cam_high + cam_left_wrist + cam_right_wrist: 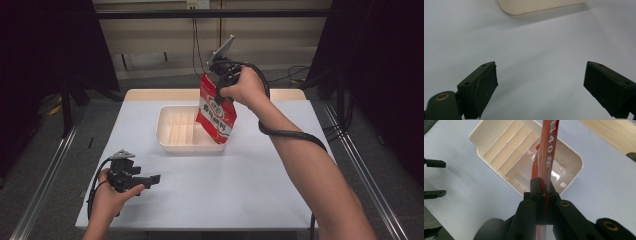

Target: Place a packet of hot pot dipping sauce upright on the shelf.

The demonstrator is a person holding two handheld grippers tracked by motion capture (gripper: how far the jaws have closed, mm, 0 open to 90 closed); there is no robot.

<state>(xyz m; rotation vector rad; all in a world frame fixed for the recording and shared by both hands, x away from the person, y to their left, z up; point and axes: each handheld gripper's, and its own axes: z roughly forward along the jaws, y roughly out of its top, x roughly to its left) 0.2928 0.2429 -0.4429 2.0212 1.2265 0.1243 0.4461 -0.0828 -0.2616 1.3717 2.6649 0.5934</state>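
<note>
A red and white snack bag [216, 111] hangs over the right part of a cream ridged tray [172, 136] at the table's far middle. My right gripper [218, 78] is shut on the bag's top edge and holds it up in the air. In the right gripper view the bag [548, 152] runs edge-on from the closed jaws down toward the tray [499, 150]. My left gripper [155, 178] rests low at the near left of the table with its jaws wide apart. In the left gripper view nothing lies between its fingers [484, 85], and the tray's corner [529, 6] is ahead.
The white table top [225, 185] spreads around the tray. A wooden strip [150, 94] runs along its far edge. Cables trail from both grippers, one looping off the right forearm [290, 133]. Dark curtains and metal rails flank the table.
</note>
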